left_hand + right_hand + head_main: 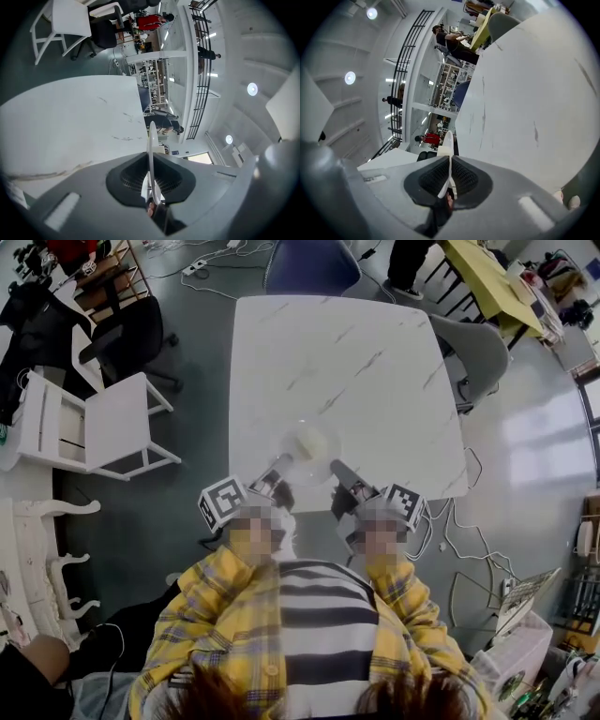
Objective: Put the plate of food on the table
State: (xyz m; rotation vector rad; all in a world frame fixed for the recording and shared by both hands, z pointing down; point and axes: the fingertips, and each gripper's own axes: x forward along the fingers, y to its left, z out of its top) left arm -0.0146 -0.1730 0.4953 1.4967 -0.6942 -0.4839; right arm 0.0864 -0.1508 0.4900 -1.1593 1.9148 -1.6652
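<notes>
A clear plate with pale yellow food in its middle is over the near edge of the white marble table. Whether it rests on the top or hangs just above it I cannot tell. My left gripper is shut on the plate's left rim and my right gripper is shut on its right rim. In the left gripper view the plate's rim stands edge-on, pinched between the black ribbed pads of the left gripper. In the right gripper view the rim is clamped the same way by the right gripper.
A white chair stands left of the table, with a black chair behind it. A blue chair is at the far end and a grey one at the right. Cables lie on the floor near the right corner.
</notes>
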